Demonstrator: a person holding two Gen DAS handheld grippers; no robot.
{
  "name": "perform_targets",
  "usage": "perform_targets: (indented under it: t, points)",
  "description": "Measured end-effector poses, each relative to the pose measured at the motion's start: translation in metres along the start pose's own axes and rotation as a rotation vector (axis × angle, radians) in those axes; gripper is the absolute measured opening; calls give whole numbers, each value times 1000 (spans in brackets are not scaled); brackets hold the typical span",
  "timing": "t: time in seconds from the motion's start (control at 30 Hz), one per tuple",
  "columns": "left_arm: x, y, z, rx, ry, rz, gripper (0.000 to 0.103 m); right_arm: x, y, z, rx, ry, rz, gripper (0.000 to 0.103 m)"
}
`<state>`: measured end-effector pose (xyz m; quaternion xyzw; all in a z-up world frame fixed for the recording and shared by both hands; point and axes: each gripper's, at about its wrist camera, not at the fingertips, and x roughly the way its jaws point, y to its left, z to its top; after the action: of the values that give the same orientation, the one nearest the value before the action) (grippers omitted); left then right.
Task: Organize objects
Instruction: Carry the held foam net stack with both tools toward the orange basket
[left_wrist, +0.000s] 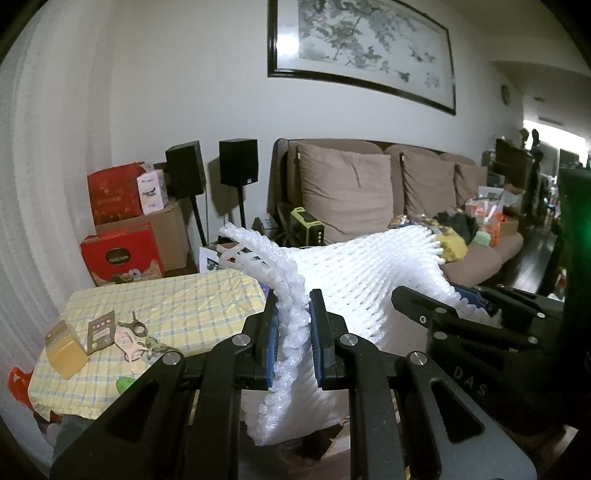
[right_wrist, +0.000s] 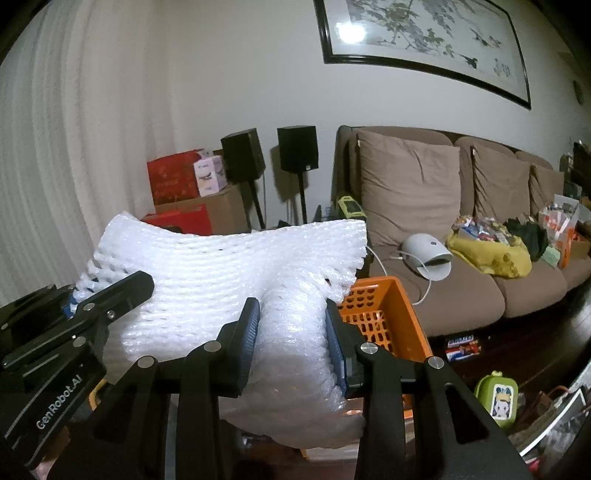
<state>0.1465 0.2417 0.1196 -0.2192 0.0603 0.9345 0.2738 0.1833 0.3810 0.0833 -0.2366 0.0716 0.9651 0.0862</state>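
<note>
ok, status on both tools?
Left tool shut on white foam mesh sheet. Right tool shut on it too. Orange plastic crate directly below.

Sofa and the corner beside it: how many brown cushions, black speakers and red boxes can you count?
Brown cushions: 3
Black speakers: 2
Red boxes: 2
Total: 7
</note>
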Motion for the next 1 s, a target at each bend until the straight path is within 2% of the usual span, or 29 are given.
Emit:
perform_targets:
  t: [1.0]
  points:
    - [23, -37, 1, 30, 8, -45, 14, -2, -32, 1, 59, -4, -71, 34]
